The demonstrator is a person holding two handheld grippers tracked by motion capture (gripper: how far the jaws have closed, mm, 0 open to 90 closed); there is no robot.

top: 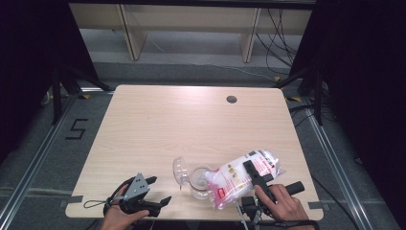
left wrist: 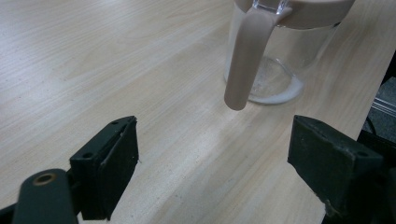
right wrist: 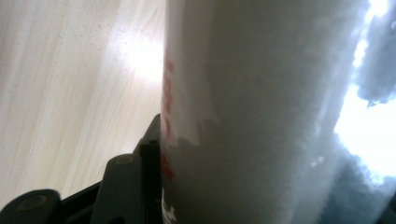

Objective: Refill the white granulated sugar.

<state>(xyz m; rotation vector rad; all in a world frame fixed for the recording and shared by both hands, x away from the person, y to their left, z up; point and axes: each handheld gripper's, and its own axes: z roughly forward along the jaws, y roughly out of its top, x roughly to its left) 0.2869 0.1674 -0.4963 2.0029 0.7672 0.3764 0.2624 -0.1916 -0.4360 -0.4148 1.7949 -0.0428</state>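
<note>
Wooden table (top: 158,124), right gripper (top: 256,175) half-open around tilted bag (top: 239,178).

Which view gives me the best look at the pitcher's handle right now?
The left gripper view: the pitcher's handle hangs close and unblocked ahead of the open jaws, against the clear pitcher. The high view shows the pitcher small, its handle too small to tell. The right gripper view shows the white bag up close instead.
</note>
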